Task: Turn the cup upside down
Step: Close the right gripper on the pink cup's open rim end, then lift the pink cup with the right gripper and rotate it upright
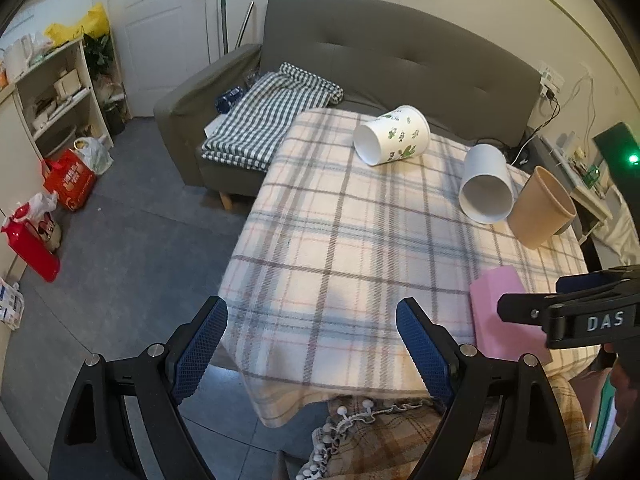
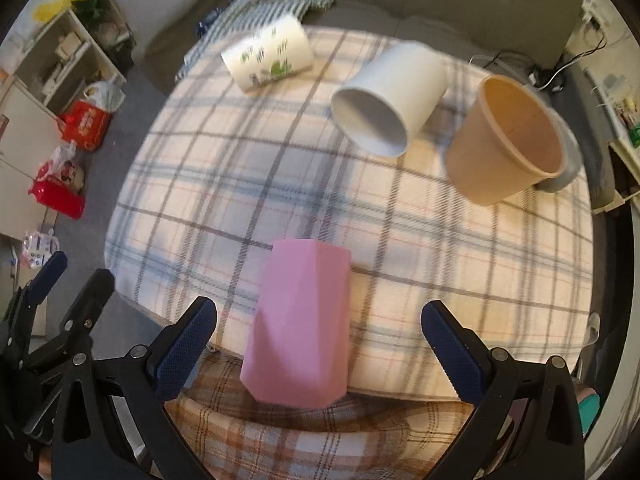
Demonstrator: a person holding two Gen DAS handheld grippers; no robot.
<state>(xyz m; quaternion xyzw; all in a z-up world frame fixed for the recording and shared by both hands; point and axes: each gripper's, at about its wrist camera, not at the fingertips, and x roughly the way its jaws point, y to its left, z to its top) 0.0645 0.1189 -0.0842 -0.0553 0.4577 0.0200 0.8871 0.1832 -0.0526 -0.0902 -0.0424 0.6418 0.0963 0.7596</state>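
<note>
A pink faceted cup [image 2: 302,324] stands with its closed end up at the near edge of the plaid-covered table [image 2: 280,184]; it also shows in the left wrist view [image 1: 504,312]. My right gripper [image 2: 320,338] is open, its fingers either side of the pink cup without touching it. A patterned white cup [image 1: 394,136] and a plain white cup [image 1: 486,184] lie on their sides. A brown paper cup [image 1: 542,208] stands tilted by the plain one. My left gripper [image 1: 312,340] is open and empty over the table's near left edge.
A grey sofa [image 1: 400,60] with a checked cloth [image 1: 264,116] stands behind the table. Bags [image 1: 68,180] and a shelf [image 1: 52,88] are on the left. Cables and a side table [image 1: 576,168] are at the right. A grey cup [image 2: 566,168] sits behind the brown one.
</note>
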